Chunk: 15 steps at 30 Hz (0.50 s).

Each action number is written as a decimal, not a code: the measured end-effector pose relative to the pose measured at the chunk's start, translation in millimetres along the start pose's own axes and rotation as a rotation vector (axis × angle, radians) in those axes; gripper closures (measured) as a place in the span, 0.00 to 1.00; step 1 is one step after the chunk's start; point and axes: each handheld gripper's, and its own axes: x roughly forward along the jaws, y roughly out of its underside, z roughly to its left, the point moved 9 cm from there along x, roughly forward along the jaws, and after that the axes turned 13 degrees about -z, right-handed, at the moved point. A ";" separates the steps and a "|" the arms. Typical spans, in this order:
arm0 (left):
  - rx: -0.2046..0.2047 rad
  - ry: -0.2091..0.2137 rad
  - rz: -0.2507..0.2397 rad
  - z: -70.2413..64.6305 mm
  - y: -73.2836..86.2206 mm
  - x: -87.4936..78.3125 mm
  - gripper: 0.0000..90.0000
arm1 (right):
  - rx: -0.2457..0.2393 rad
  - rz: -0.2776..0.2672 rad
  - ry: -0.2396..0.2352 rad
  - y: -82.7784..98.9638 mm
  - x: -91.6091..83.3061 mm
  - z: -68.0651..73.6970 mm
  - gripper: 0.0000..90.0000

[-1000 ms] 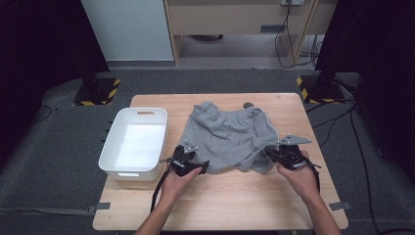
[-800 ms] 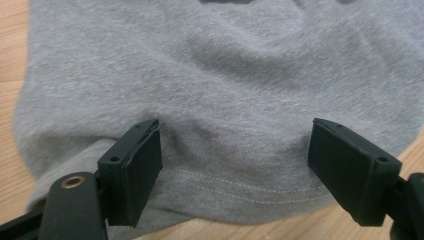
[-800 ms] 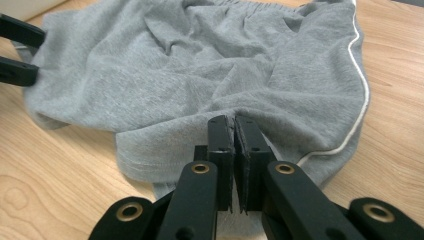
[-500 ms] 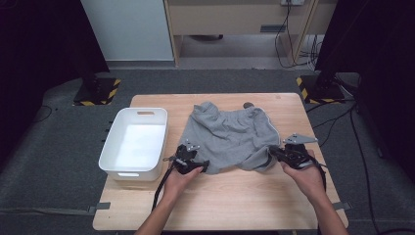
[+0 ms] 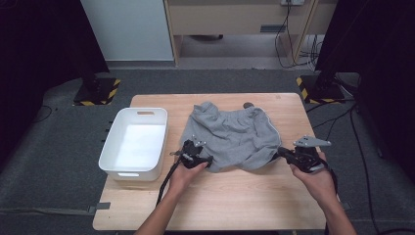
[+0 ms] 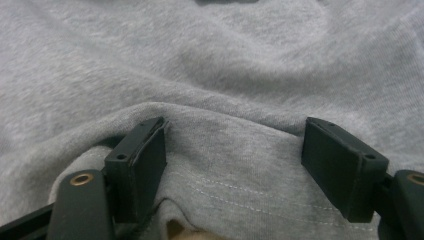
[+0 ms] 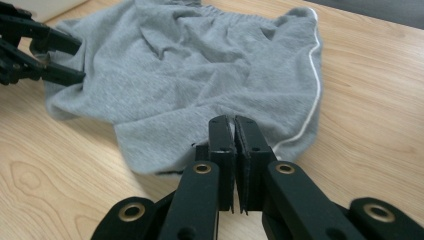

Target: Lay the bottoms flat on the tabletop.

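Shorts (image 5: 230, 137) of grey cloth lie crumpled in the middle of the high view, on the wooden table (image 5: 235, 205), with a white bin (image 5: 134, 144) to their left. The right gripper (image 5: 284, 155), at centre right of that frame, is clenched tight; its own view shows the pads pressed together at the hem, though whether any cloth is pinched between them I cannot tell. The left gripper (image 5: 208, 160), at the lower left edge of the shorts, has its jaws parted and has just been closing them, with a fold of hem between the pads (image 6: 145, 165) but not yet squeezed. To do this well, I judge the left should finish closing on that stitched hem before any lift. Then both hands should pull apart evenly, keeping the cloth low so it spreads flat.
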 end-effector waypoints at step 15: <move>-0.047 -0.052 -0.102 4.6 -1.1 -43.2 0.46 | 0.007 0.016 0.081 15.3 -14.4 -31.4 0.97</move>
